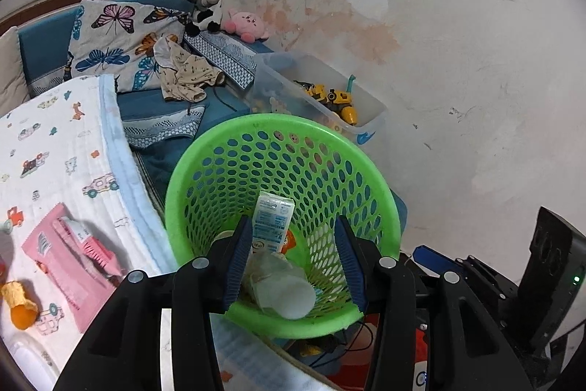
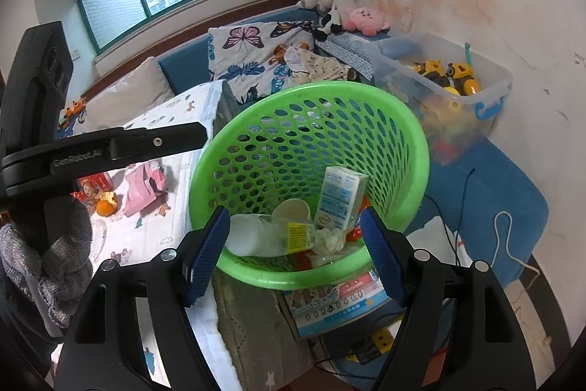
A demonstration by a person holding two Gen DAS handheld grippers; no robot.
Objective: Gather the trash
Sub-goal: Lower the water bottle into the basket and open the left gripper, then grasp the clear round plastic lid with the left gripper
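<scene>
Both hand-held grippers, left (image 1: 296,266) and right (image 2: 293,255), hang apart and empty over the green basket (image 2: 417,167), which holds a carton (image 2: 340,196) and bottle (image 2: 263,235); the pink wrapper (image 1: 69,266) and orange peel (image 1: 22,310) left of them remain on the bed (image 1: 55,152).

Only thing I can actually read is "GenRobot.AI" on the black arm of the left claw (image 2: 199,134); carton print's too blurry.

Bed covered by a white cartoon-print quilt (image 1: 55,149). Lying on the quilt: a torn pink wrapper (image 1: 69,251), orange peel (image 1: 22,316) beside it, and a red snack packet (image 2: 93,185). A butterfly-print pillow (image 1: 117,39) rests farther back.
</scene>
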